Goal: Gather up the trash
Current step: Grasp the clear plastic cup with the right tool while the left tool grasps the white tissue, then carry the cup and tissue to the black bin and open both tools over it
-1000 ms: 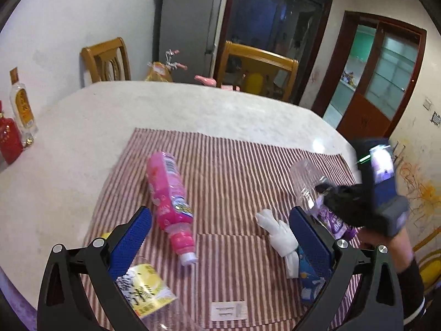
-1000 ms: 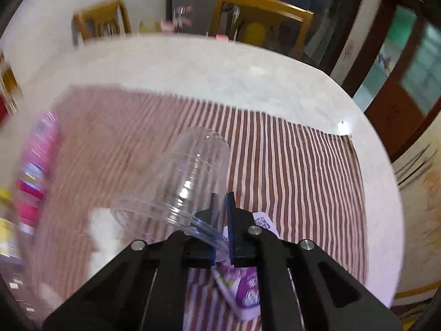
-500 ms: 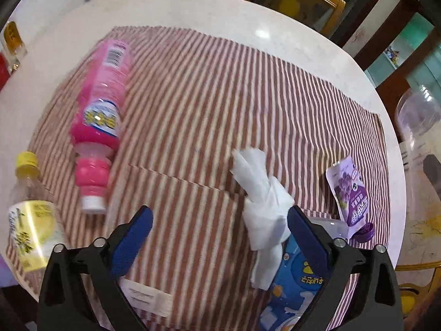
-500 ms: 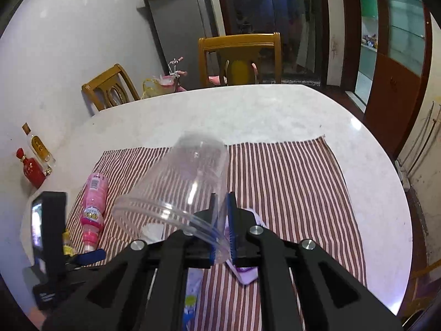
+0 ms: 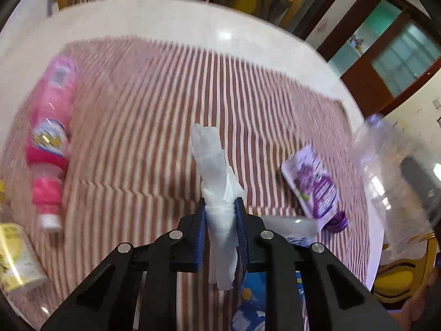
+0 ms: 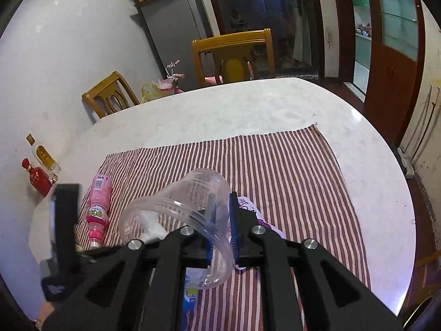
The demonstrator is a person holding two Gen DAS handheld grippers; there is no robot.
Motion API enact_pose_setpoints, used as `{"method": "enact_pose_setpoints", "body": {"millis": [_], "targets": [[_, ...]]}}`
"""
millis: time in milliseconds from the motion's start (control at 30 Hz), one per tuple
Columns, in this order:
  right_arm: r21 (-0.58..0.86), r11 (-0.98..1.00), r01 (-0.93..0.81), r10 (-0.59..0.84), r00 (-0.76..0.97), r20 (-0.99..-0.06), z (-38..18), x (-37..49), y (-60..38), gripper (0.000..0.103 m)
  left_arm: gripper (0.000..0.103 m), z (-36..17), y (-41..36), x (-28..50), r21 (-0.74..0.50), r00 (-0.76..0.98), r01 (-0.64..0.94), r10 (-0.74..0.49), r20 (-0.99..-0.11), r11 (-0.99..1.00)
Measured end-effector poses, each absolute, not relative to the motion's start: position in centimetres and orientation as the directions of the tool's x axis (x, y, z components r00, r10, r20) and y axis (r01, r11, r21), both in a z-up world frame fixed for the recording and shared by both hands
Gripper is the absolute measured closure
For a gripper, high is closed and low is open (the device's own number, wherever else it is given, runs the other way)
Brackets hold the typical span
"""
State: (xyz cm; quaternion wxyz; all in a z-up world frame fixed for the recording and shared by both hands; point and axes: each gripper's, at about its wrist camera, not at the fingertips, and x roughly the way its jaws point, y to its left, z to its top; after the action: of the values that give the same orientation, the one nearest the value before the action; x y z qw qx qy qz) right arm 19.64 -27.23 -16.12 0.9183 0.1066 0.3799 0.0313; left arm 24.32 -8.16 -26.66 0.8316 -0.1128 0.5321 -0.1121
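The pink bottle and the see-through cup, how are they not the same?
The pink bottle is solid pink with a label; the clear cup is see-through and plain. The pink bottle lies flat on the striped cloth, untouched; the clear cup is tipped sideways with its wall pinched by the right gripper. The pink bottle is slim with a narrow neck; the clear cup has a wide open mouth. Both look like plastic drink trash.

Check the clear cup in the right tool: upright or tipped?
Tipped. The clear cup lies sideways, mouth toward the camera, its rim pinched by the right tool.
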Motion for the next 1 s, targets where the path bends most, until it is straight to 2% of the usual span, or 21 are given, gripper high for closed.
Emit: {"method": "enact_pose_setpoints", "body": {"millis": [300, 500, 700, 833, 900, 1000], "targets": [[0.244, 0.969, 0.033, 0.144, 0.728, -0.670, -15.3, 18.8, -27.5, 0.092, 0.083, -19.2, -4.1, 23.1, -0.309, 0.587, 0.076, -0.293, -0.755, 0.948], [0.255, 0.958, 0.128, 0.067, 0.770, -0.635, -13.9, 15.2, -32.1, 0.093, 0.083, -15.3, -8.1, 21.6, -0.322, 0.595, 0.238, -0.399, -0.698, 0.916], [0.161, 0.897, 0.411, -0.208, 0.715, -0.668, -14.1, 4.8, -41.8, 0.093, 0.083, -12.6, -17.5, 17.7, -0.291, 0.523, 0.505, -0.557, -0.645, 0.813], [0.054, 0.717, 0.695, -0.431, 0.502, -0.750, -17.7, -5.7, -50.3, 0.093, 0.083, -11.4, -23.3, 13.9, -0.268, 0.460, 0.638, -0.636, -0.619, 0.722], [0.018, 0.611, 0.791, -0.488, 0.394, -0.779, -19.7, -10.4, -53.2, 0.092, 0.083, -11.2, -26.5, 11.6, -0.249, 0.417, 0.703, -0.670, -0.614, 0.666], [0.018, 0.489, 0.872, -0.495, 0.295, -0.817, -23.1, -15.8, -56.4, 0.092, 0.083, -11.8, -30.4, 7.9, -0.226, 0.351, 0.774, -0.697, -0.625, 0.592]]}}
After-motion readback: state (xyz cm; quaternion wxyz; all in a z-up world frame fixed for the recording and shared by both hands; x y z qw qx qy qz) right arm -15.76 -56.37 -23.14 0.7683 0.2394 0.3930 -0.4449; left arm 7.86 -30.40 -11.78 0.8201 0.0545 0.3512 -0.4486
